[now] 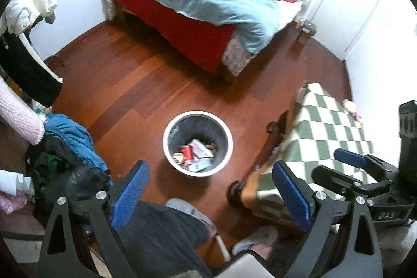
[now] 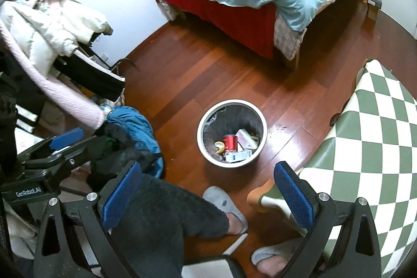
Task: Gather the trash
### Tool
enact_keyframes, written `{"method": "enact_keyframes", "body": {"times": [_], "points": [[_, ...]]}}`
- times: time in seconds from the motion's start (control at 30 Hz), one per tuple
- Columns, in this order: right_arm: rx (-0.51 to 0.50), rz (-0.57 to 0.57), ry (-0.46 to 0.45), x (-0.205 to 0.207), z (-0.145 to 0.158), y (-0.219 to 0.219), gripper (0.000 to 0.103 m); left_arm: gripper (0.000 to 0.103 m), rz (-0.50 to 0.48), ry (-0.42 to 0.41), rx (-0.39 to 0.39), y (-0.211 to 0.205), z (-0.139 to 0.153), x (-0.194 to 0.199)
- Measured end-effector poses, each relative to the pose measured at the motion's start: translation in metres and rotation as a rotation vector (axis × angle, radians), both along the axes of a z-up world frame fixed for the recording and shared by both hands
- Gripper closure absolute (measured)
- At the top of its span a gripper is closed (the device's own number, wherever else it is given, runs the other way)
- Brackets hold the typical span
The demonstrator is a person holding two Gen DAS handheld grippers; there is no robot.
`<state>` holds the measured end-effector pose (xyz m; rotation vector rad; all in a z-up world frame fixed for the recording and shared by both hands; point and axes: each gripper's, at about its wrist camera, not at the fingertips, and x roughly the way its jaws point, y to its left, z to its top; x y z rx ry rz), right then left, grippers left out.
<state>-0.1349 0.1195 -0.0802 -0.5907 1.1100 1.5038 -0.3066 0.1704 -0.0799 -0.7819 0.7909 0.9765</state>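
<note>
Both my left gripper and right gripper hang with fingers spread wide and nothing between them. The bin stands on the wooden floor just ahead of my slippers, already holding a red can, a peel and some cartons. I judge I'm between pickups; next I must find loose rubbish, perhaps on the checked worktop.

A home bedroom: an unmade bed against the wall, clothes heaped across the wooden floor from it.
</note>
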Motion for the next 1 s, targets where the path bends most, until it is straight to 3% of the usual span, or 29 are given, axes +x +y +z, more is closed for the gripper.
{"method": "enact_keyframes", "body": {"times": [0.2,0.47,1.0], "points": [[0.035,0.014,0.029,0.004,0.037,-0.027,0.000,0.007,-0.023,-0.051,0.001,-0.022,0.027,0.003],[0.055,0.036,0.064,0.005,0.063,-0.046,0.000,0.007,-0.041,-0.079,0.013,-0.039,0.049,0.006],[0.057,0.054,0.090,0.005,0.080,-0.054,0.000,0.007,-0.043,-0.107,0.032,-0.052,0.065,0.004]]}}
